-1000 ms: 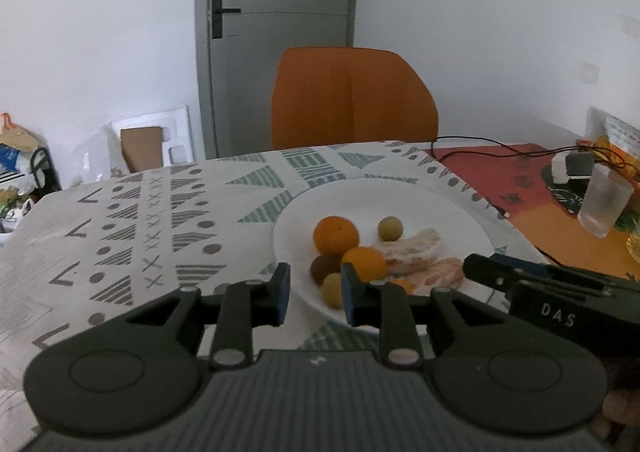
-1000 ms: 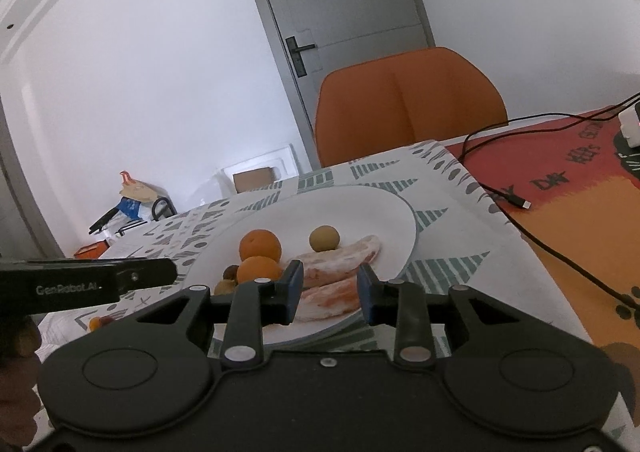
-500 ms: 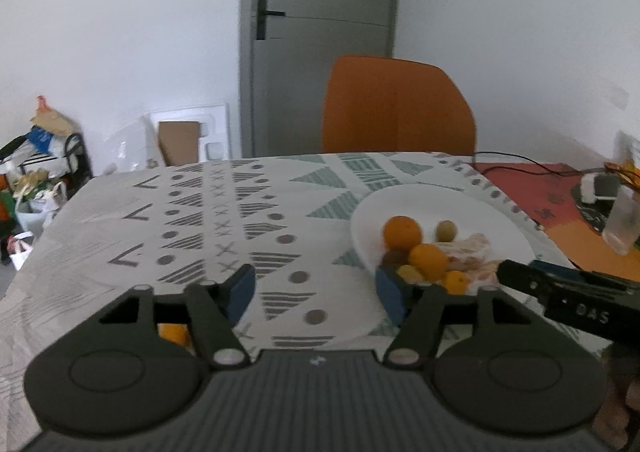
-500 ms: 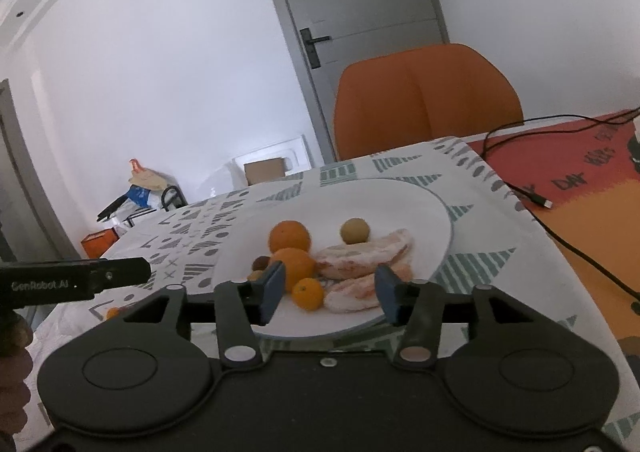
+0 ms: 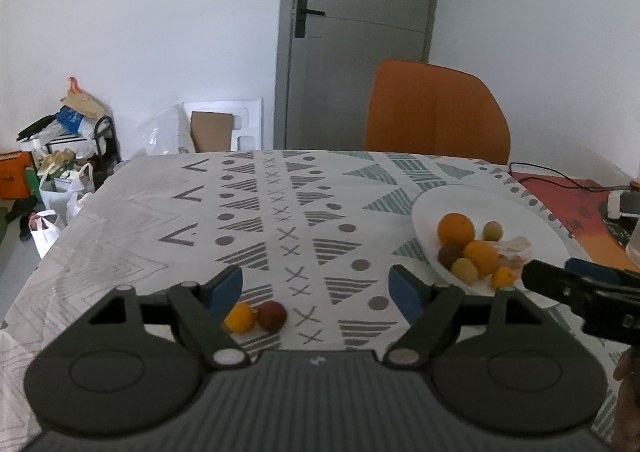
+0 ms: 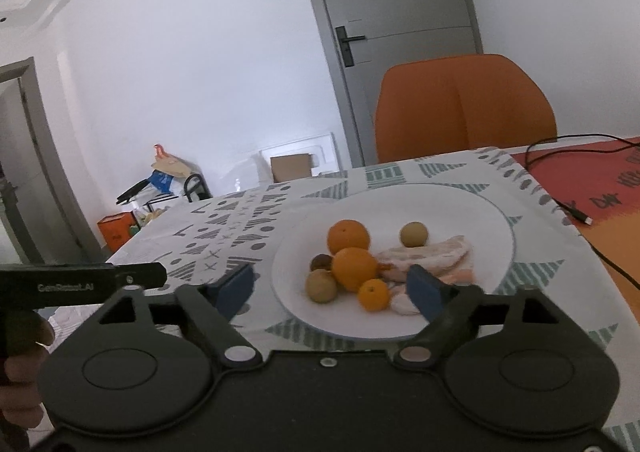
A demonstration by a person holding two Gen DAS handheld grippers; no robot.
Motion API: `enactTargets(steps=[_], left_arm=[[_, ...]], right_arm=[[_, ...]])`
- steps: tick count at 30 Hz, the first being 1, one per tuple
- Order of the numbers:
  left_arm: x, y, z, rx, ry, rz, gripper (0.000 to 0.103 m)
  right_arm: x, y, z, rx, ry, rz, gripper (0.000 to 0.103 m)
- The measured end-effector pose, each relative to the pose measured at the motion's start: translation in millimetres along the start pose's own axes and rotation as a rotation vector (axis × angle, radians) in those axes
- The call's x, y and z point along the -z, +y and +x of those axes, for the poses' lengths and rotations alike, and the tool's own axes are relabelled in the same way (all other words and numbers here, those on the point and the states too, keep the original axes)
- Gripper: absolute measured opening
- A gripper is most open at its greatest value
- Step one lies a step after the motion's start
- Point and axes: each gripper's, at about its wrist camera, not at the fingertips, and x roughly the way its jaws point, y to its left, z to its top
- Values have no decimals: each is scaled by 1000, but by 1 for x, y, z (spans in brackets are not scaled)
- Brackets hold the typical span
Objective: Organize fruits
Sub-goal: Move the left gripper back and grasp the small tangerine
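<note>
A white plate (image 6: pixel 480 212) holds two oranges (image 6: pixel 348 238), a small orange fruit (image 6: pixel 373 295), greenish-brown round fruits (image 6: pixel 414 234), a dark fruit (image 6: pixel 321 263) and peeled citrus pieces (image 6: pixel 428 254). The plate also shows in the left wrist view (image 5: pixel 520 212). A small orange fruit (image 5: pixel 239 317) and a red fruit (image 5: pixel 272 315) lie on the patterned tablecloth just behind my left gripper's left finger. My left gripper (image 5: pixel 316 288) is open and empty above them. My right gripper (image 6: pixel 332 288) is open and empty at the plate's near edge.
An orange chair (image 5: pixel 436 116) stands at the table's far side before a grey door (image 5: pixel 356 32). A red mat (image 6: pixel 600 188) with a black cable (image 6: pixel 576 212) lies right of the plate. Bags and boxes (image 5: pixel 60 172) sit on the floor at left.
Both grippers opened wide. My left gripper swung left, away from the plate, bringing the two loose fruits into view. My right gripper drew back; a small orange fruit now lies on the plate.
</note>
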Motion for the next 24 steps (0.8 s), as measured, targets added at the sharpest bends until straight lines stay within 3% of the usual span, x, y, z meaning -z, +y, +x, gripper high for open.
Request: enactTargets(steps=[15, 19, 24], left_arm=[[17, 44, 11, -25, 31, -78, 78], [19, 53, 15, -10, 36, -107, 72], [21, 62, 22, 3, 50, -135, 53]], right_arm=[[2, 33, 16, -38, 34, -57, 100], [1, 42, 18, -42, 38, -83, 100], [1, 51, 24, -37, 52, -100, 100]])
